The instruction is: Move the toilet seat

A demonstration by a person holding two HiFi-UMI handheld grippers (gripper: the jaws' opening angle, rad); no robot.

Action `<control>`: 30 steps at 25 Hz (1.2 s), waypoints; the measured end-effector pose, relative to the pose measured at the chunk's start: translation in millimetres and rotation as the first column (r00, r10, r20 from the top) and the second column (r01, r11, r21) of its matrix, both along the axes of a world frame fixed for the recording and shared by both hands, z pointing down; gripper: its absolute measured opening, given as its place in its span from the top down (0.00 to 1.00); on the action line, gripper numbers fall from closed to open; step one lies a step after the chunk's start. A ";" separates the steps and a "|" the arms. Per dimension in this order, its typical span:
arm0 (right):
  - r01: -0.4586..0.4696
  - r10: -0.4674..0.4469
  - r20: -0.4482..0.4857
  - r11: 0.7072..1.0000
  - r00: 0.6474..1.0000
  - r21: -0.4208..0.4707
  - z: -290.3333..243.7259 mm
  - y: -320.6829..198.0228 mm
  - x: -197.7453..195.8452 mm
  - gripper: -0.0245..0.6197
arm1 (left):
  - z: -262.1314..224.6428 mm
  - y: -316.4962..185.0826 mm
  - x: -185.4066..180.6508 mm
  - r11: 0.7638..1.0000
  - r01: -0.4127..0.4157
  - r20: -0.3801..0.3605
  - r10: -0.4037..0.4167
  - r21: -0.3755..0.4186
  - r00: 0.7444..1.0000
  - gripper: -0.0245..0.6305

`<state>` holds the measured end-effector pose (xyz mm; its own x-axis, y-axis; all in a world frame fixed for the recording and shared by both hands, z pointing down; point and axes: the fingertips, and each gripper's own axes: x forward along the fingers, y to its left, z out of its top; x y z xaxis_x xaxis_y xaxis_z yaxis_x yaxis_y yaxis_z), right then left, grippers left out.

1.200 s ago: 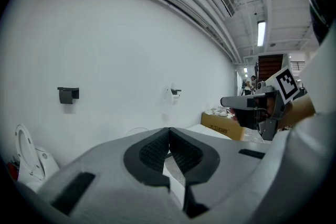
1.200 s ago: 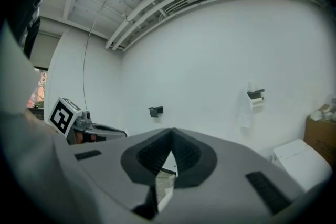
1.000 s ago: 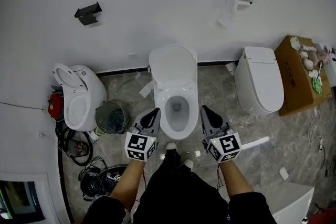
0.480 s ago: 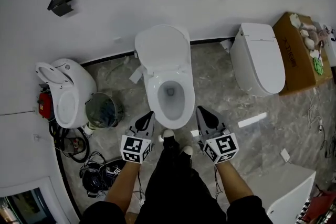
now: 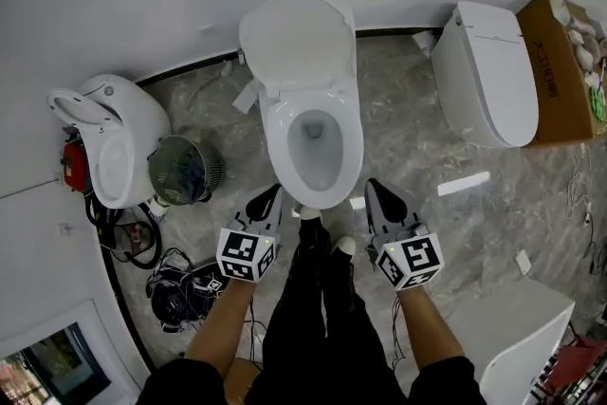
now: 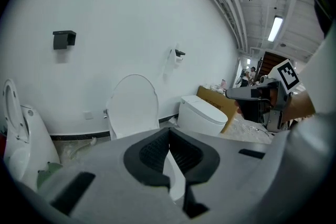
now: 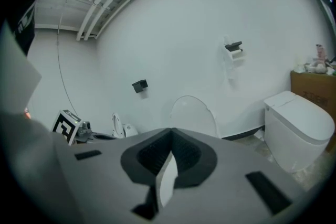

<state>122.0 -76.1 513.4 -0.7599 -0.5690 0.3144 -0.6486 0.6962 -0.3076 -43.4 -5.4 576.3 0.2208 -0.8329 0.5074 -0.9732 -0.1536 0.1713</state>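
Note:
The white middle toilet stands against the wall with its lid and seat raised. My left gripper hangs at the bowl's front left, shut and empty. My right gripper hangs at the bowl's front right, also shut with nothing in it. Neither touches the toilet. The left gripper view shows the left gripper with its jaws together and the upright lid beyond them. In the right gripper view, the right gripper has its jaws together, with the lid behind.
A second toilet with its lid up stands at the left, beside a wire waste bin. A closed toilet and a cardboard box stand at the right. Cables and gear lie at lower left. My legs stand before the bowl.
Both grippers have sunk and now flank the bowl's front end instead of its sides. The toilet looks larger and closer. The jaws stay together.

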 end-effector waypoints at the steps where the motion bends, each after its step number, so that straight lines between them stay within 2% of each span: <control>1: 0.007 -0.007 -0.003 1.000 1.000 -0.001 3.7 -2.1 0.0 0.96 | 4.7 -3.1 -1.5 1.000 0.010 -0.006 -0.009 0.003 1.000 0.95; 5: 0.008 -0.008 -0.003 1.000 1.000 -0.015 27.7 -11.6 -7.6 0.95 | 23.5 -14.1 -15.1 0.999 0.039 -0.029 -0.039 0.007 0.999 0.95; 8: 0.008 -0.007 0.004 0.997 1.000 -0.079 62.6 -15.3 -17.2 0.96 | 52.9 -17.3 -22.8 0.998 0.053 -0.072 -0.054 -0.016 0.996 0.95; 9: 0.015 -0.015 0.001 0.994 1.000 -0.111 77.1 -13.9 -19.3 0.94 | 66.2 -15.4 -22.2 0.998 0.059 -0.103 -0.063 -0.035 0.993 0.92; 13: 0.003 -0.003 0.002 0.973 1.000 -0.231 134.8 -7.8 -20.4 0.87 | 124.6 -5.8 -17.8 0.989 0.057 -0.240 -0.088 -0.133 0.967 0.68; 17: -0.038 0.034 -0.017 0.946 0.999 -0.322 188.9 -6.1 -15.3 0.74 | 181.0 4.0 -25.7 0.965 0.124 -0.360 -0.203 -0.230 0.911 0.51; 19: -0.055 0.046 -0.033 0.917 0.998 -0.394 218.9 -0.5 -13.8 0.69 | 207.5 10.5 -32.1 0.946 0.173 -0.424 -0.281 -0.276 0.861 0.44; 21: -0.089 0.079 -0.042 0.882 0.996 -0.463 247.1 3.9 -9.8 0.65 | 232.7 17.1 -36.7 0.922 0.216 -0.486 -0.356 -0.320 0.798 0.41; 23: -0.142 0.140 -0.043 0.844 0.989 -0.518 274.0 4.6 -2.8 0.62 | 257.0 22.5 -38.3 0.903 0.238 -0.514 -0.403 -0.357 0.757 0.38; 25: -0.188 0.189 -0.056 0.817 0.980 -0.545 300.1 5.7 5.3 0.60 | 282.0 28.7 -34.7 0.889 0.241 -0.511 -0.426 -0.389 0.746 0.38; 28: -0.209 0.193 -0.089 0.791 0.977 -0.575 337.8 18.2 11.4 0.59 | 316.9 42.1 -22.3 0.866 0.235 -0.504 -0.456 -0.442 0.734 0.38; 30: -0.222 0.201 -0.103 0.762 0.974 -0.608 360.6 25.2 14.1 0.57 | 335.9 46.9 -11.1 0.853 0.226 -0.513 -0.473 -0.471 0.716 0.38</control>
<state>136.1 -50.9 873.9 -0.6278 -0.3927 0.6721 -0.7728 0.2111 -0.5985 -54.6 41.5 912.2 0.3052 -0.7025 0.6430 -0.6188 0.3669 0.6946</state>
